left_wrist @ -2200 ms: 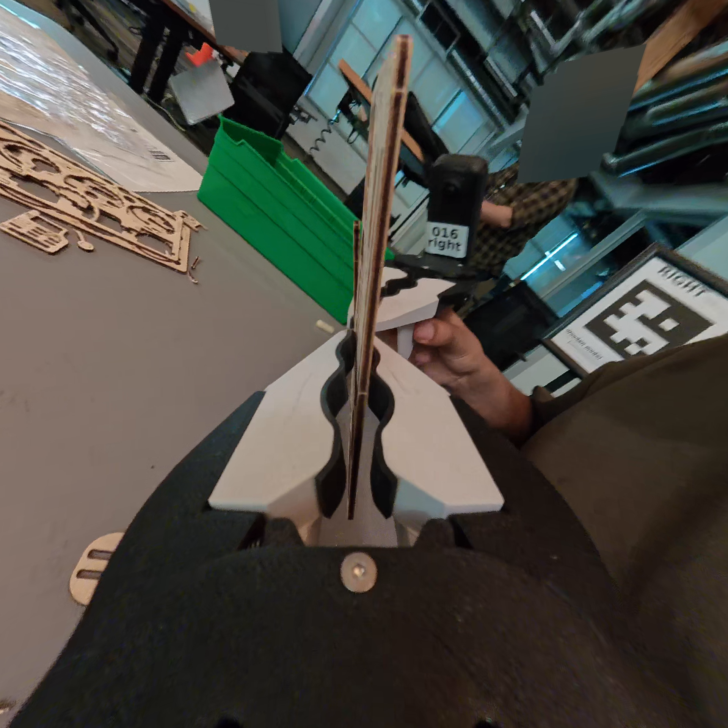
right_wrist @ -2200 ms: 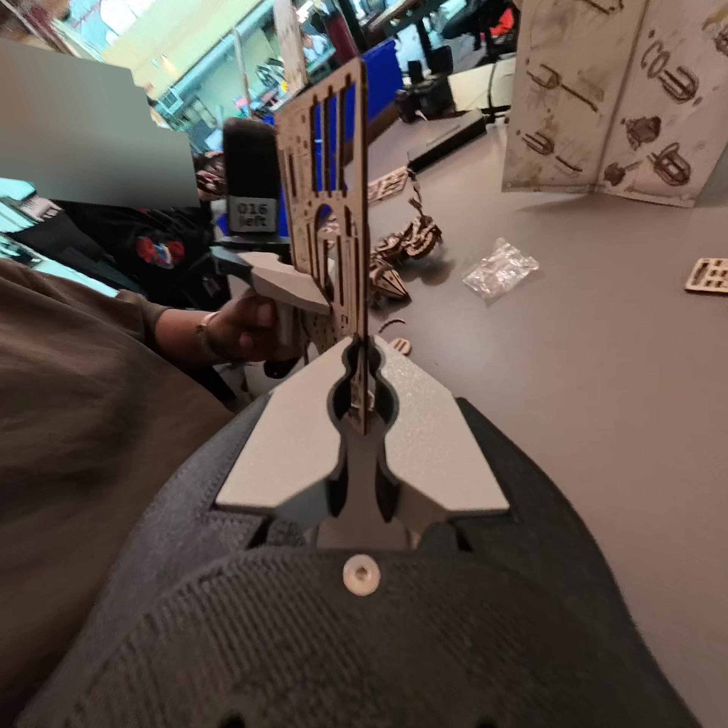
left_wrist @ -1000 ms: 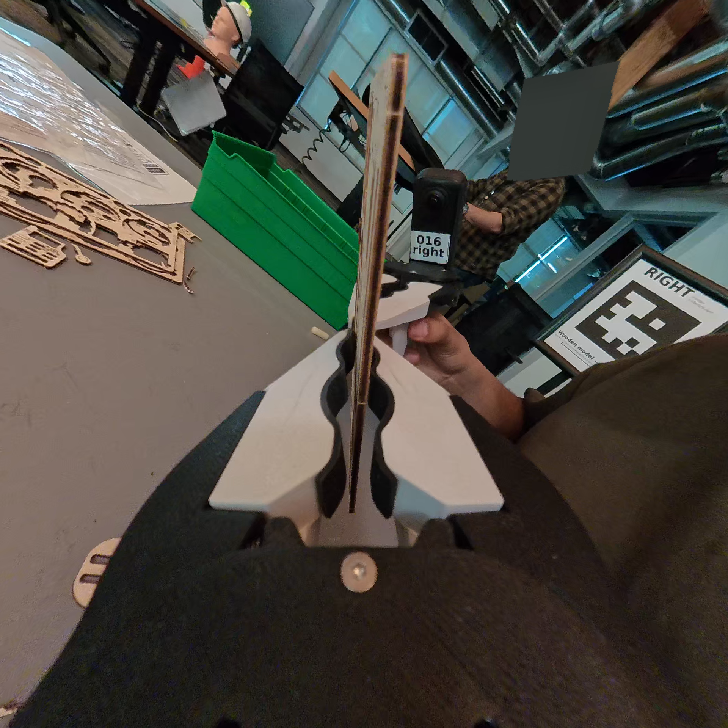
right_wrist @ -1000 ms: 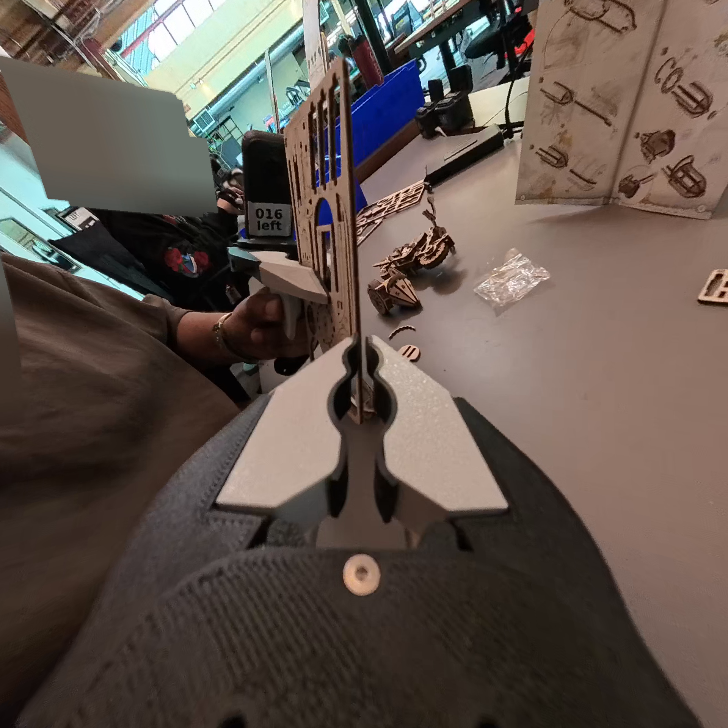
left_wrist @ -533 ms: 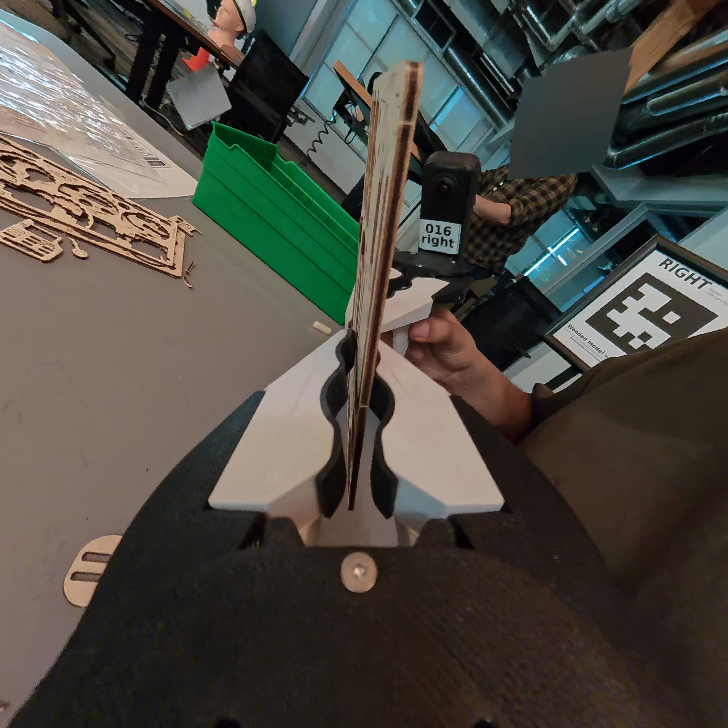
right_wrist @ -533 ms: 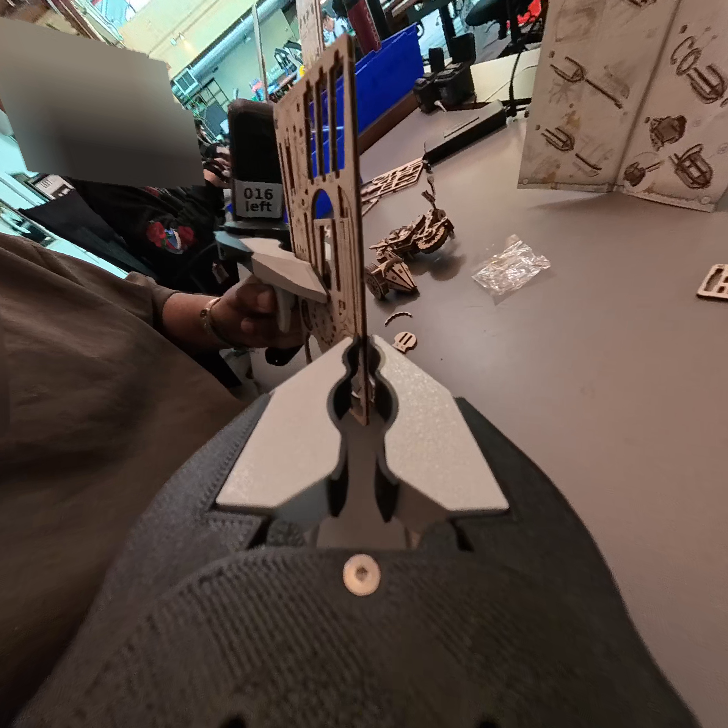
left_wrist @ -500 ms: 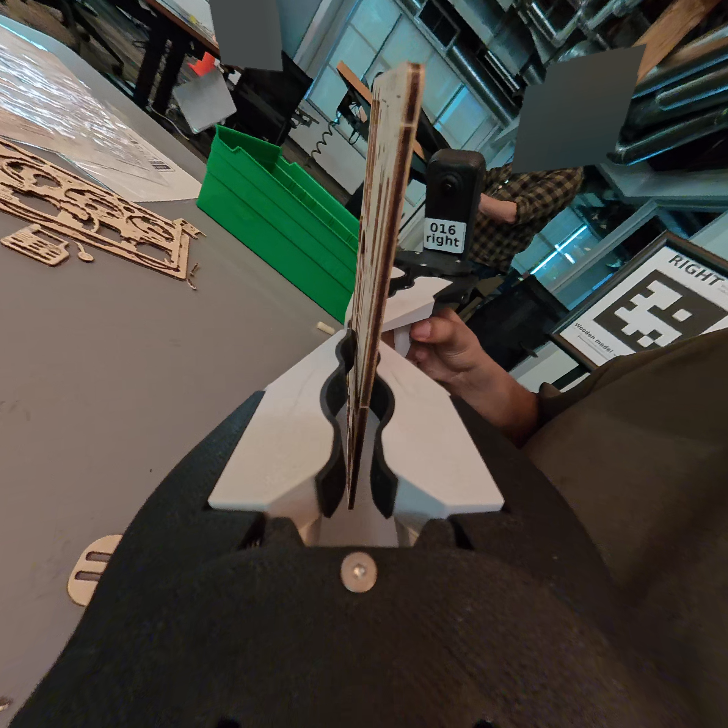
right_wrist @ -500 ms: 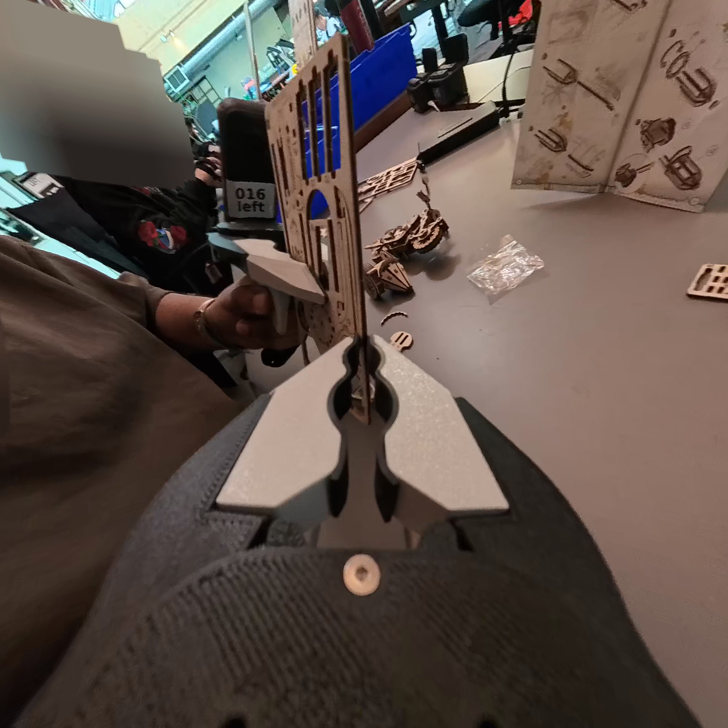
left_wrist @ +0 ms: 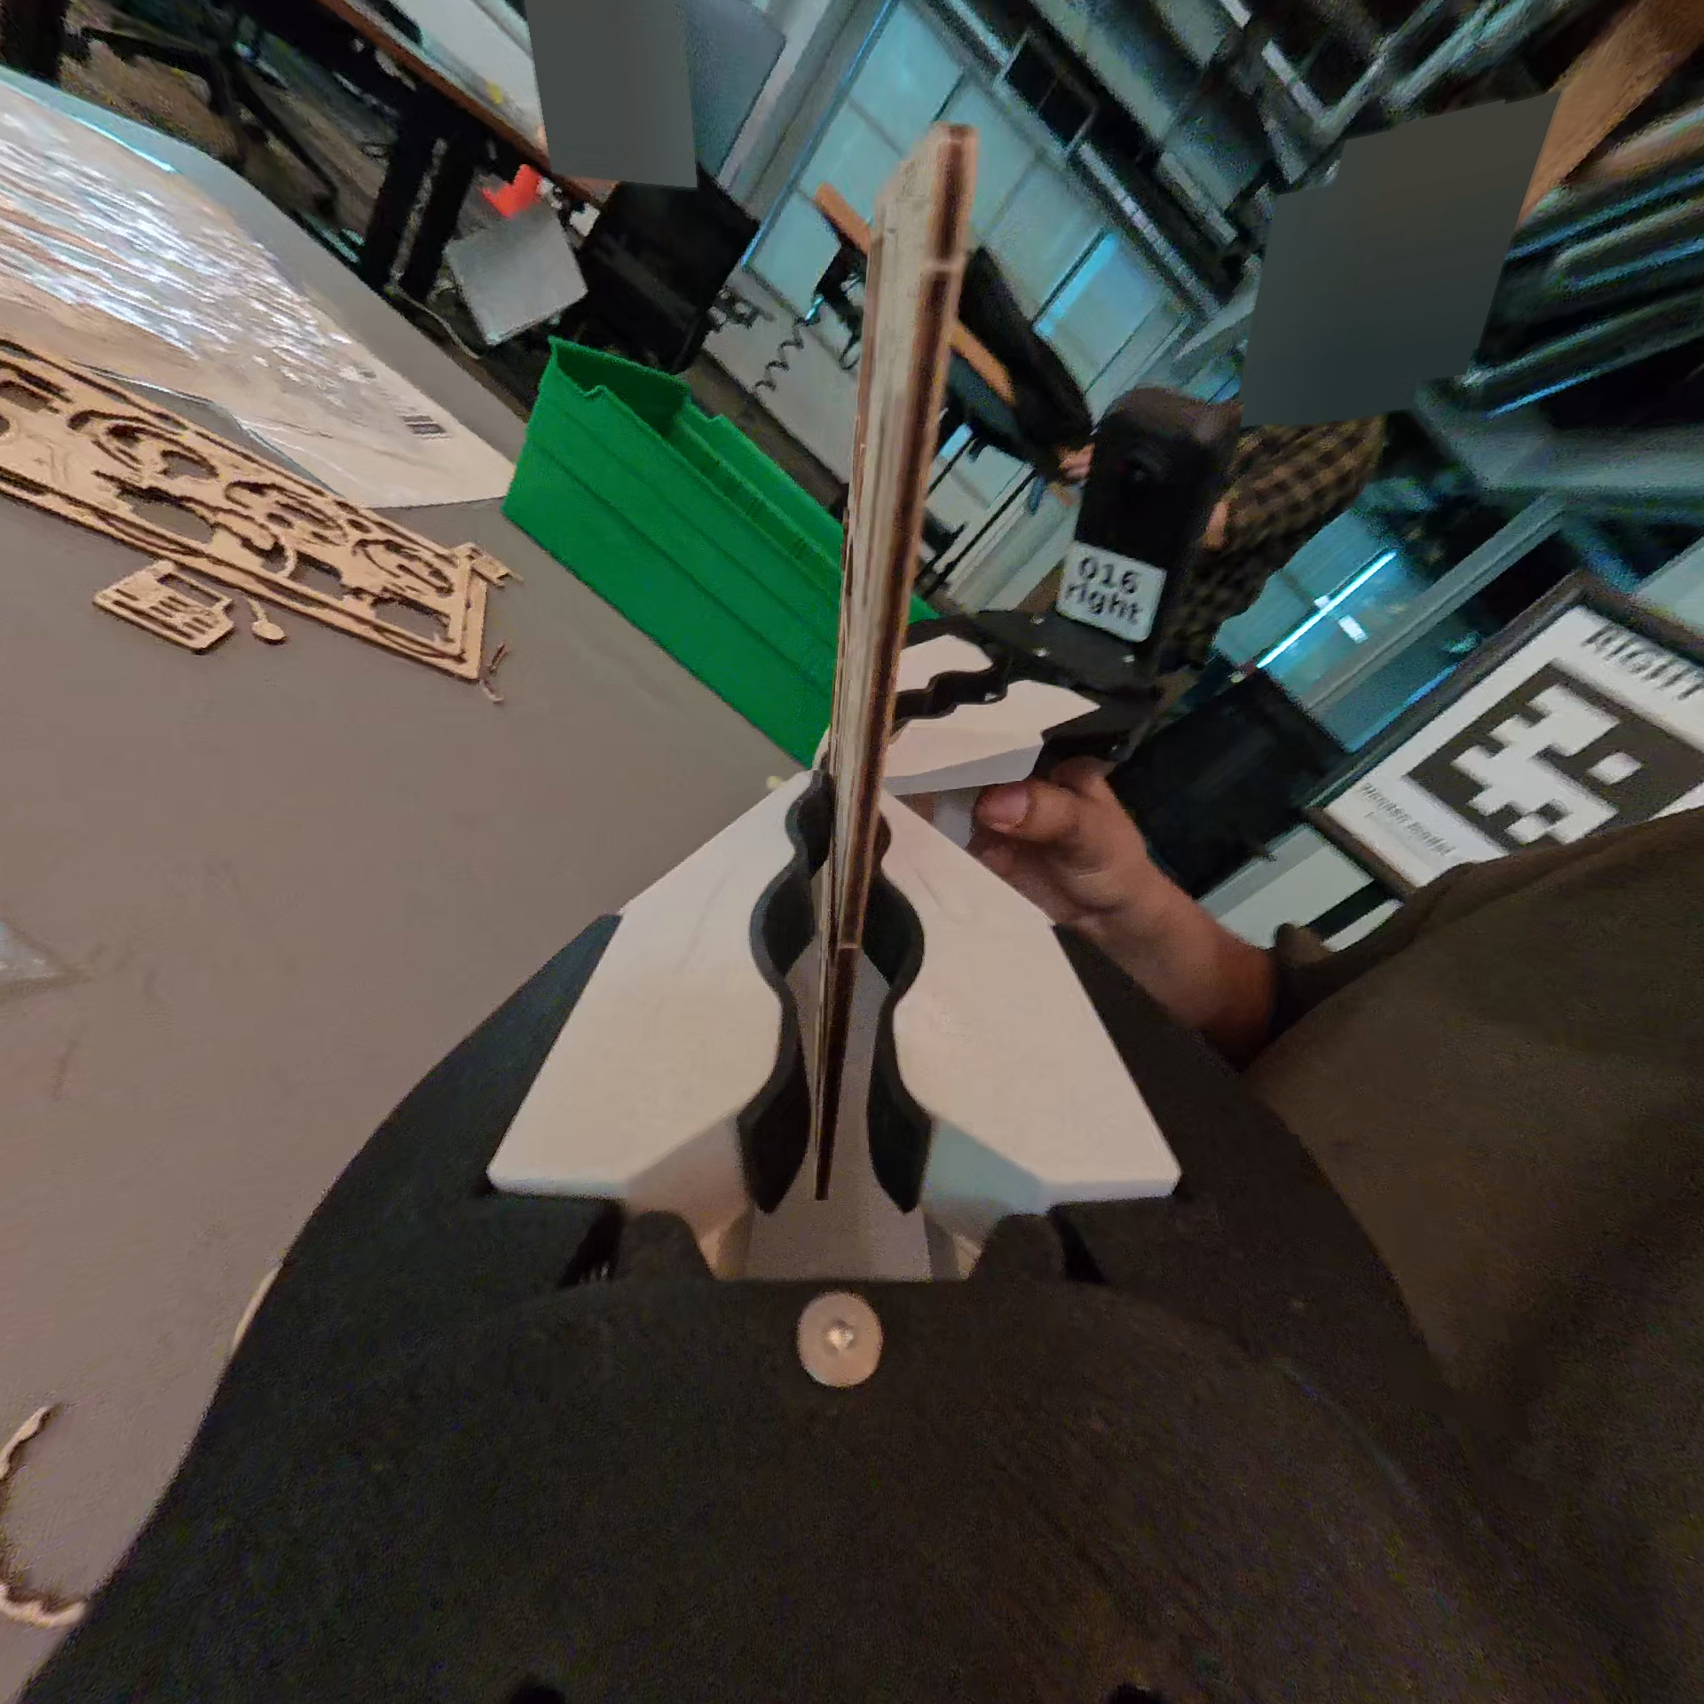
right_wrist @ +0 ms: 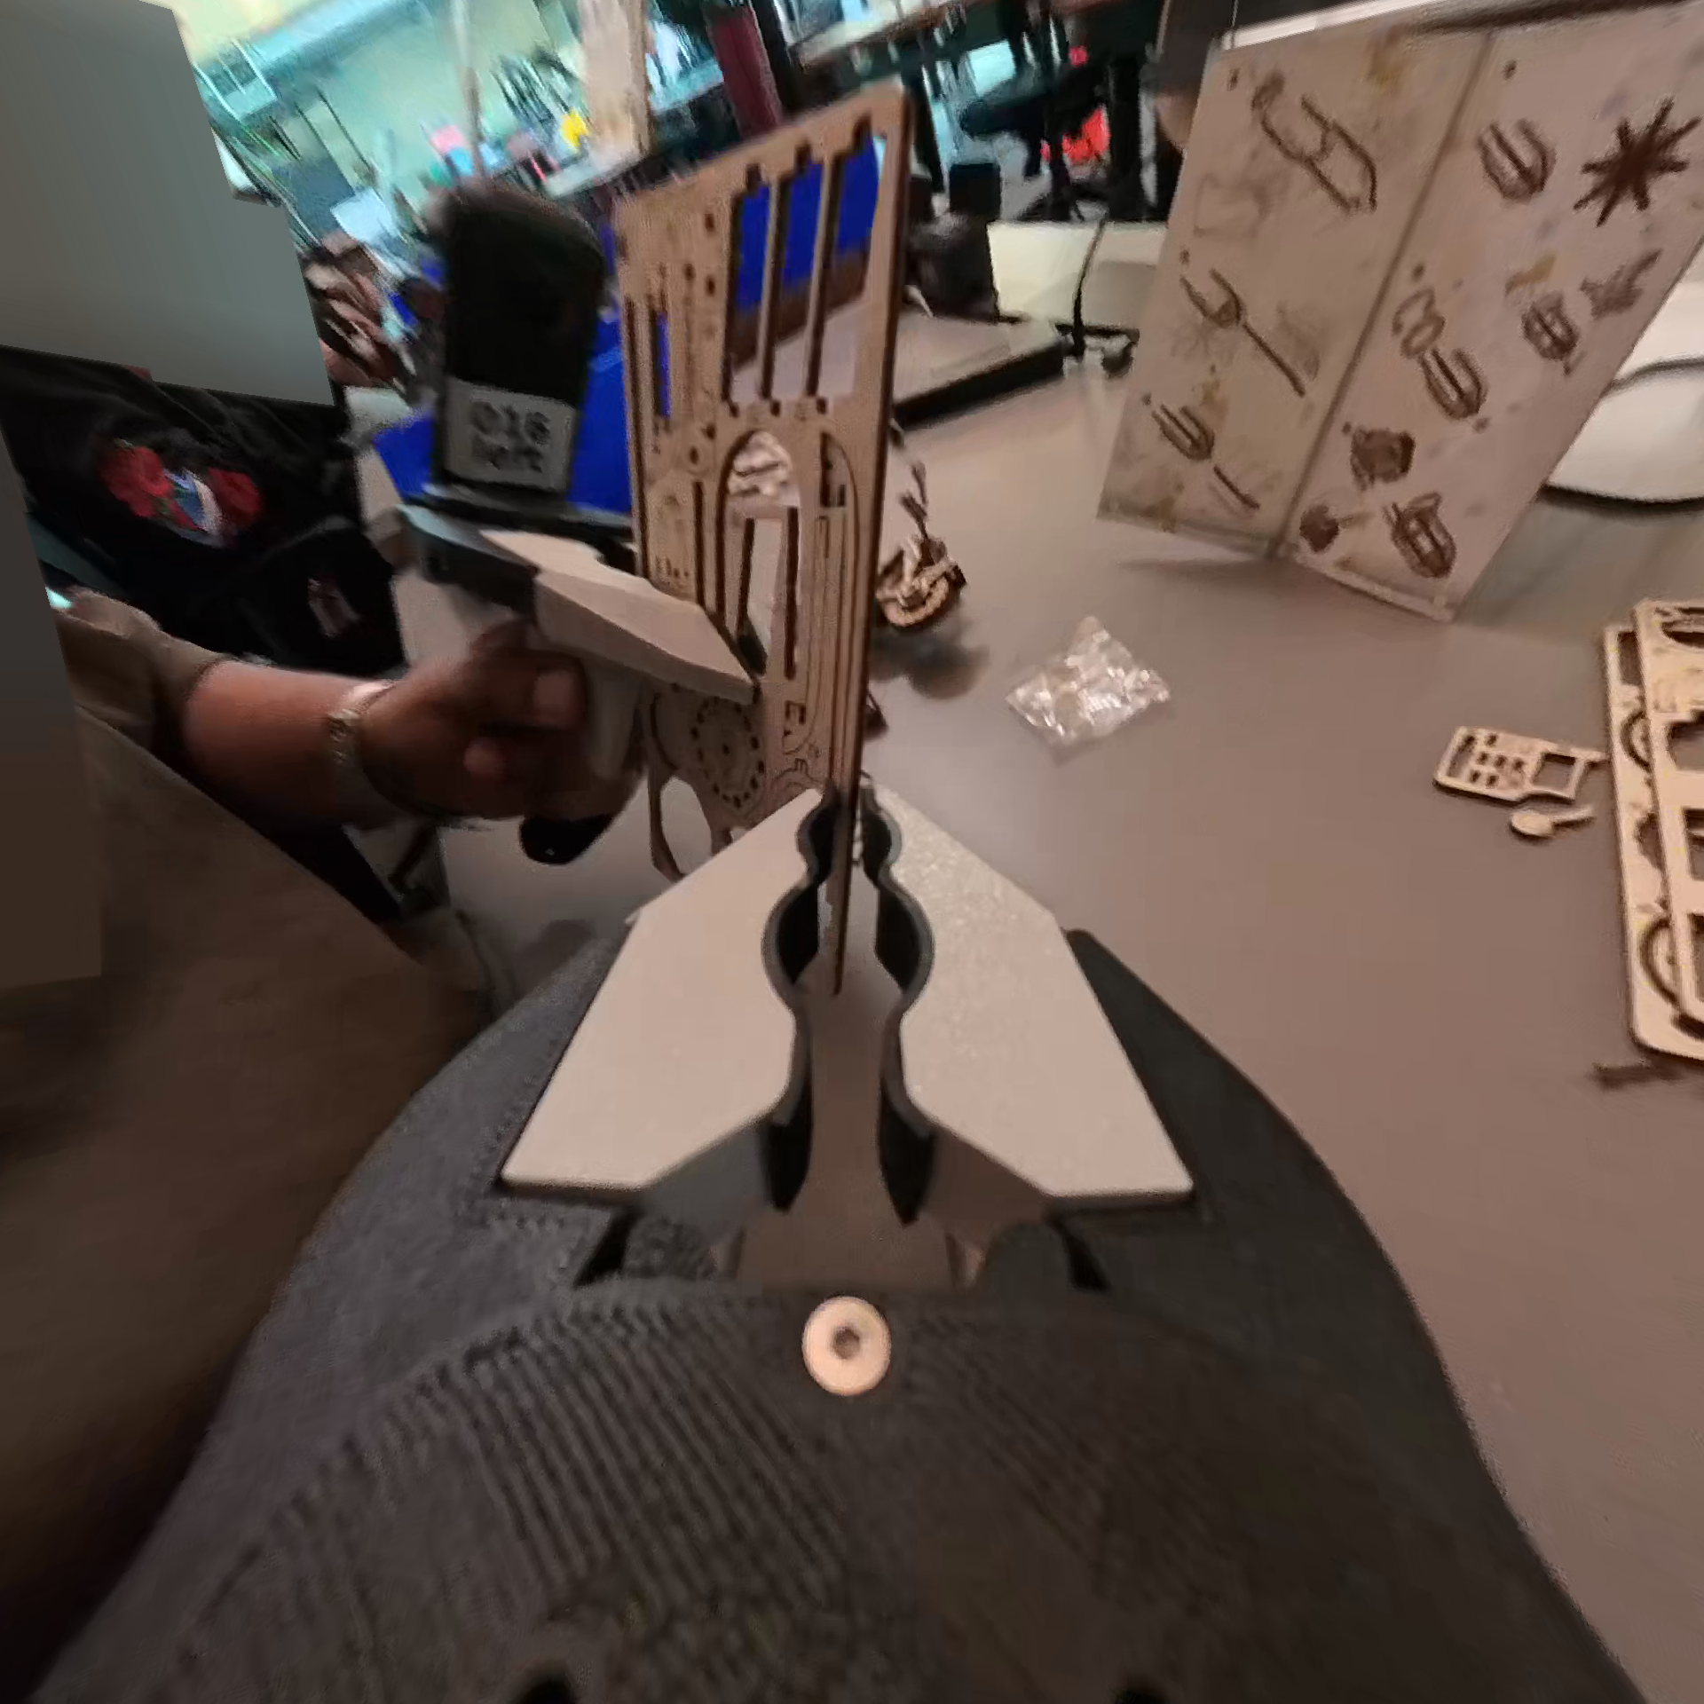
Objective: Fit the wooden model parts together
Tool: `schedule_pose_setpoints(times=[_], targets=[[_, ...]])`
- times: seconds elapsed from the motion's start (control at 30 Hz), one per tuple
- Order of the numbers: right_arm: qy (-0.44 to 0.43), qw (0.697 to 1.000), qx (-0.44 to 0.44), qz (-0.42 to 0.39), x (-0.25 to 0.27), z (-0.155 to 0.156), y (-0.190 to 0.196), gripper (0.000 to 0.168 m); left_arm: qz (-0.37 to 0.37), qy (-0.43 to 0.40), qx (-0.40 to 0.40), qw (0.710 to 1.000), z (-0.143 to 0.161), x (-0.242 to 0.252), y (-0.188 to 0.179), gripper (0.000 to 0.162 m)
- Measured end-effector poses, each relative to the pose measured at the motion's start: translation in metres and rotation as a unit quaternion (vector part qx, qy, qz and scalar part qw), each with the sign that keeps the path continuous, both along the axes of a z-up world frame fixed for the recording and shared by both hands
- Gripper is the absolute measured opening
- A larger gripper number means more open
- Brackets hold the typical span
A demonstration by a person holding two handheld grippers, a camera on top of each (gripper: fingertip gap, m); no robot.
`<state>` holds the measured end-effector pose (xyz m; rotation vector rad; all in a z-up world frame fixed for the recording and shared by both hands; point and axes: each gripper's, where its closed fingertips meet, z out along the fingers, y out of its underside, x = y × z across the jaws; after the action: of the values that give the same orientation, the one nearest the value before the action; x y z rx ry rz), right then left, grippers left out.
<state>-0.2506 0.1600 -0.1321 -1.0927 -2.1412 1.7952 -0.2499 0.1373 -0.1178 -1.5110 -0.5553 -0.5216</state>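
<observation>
A thin laser-cut wooden sheet of model parts (right_wrist: 793, 443) is held upright above the grey table (right_wrist: 1245, 922). My right gripper (right_wrist: 848, 816) is shut on its lower edge. My left gripper (left_wrist: 844, 816) is shut on the same sheet, which stands edge-on between its fingers in the left wrist view (left_wrist: 899, 461). In the right wrist view the left gripper (right_wrist: 728, 678) pinches the sheet from the left at mid height. In the left wrist view the right gripper (left_wrist: 931, 710) shows just behind the sheet, held by a hand.
A green bin (left_wrist: 664, 516), a punched-out wooden sheet (left_wrist: 258, 526) and a small loose part (left_wrist: 166, 604) lie at the left. A small built model (right_wrist: 917, 581), a plastic bag (right_wrist: 1088, 687), a standing instruction sheet (right_wrist: 1365, 323) and more wooden sheets (right_wrist: 1660, 830) lie at the right. My two grippers' fingertips are within a few centimetres of each other.
The sheet has turned so its face shows more in the right wrist view, which has swung to the right. Both grippers keep their hold on it.
</observation>
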Motion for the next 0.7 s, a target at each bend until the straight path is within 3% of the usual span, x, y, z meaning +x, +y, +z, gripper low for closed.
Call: schedule_pose_setpoints(times=[0.23,0.47,0.7], targets=[[0.01,0.993,-0.115,-0.009,-0.005,0.026,0.014,0.032,-0.032,0.01,-0.018,0.999,-0.007,0.013,0.006,0.002],[0.014,0.997,-0.07,0.0,0.001,0.022,0.01,0.002,-0.054,0.038,-0.045,0.997,-0.014,0.028,0.012,0.003],[0.006,0.999,-0.042,-0.005,0.002,0.016,0.012,0.001,-0.04,0.118,-0.086,0.988,-0.019,0.031,0.014,0.003]])
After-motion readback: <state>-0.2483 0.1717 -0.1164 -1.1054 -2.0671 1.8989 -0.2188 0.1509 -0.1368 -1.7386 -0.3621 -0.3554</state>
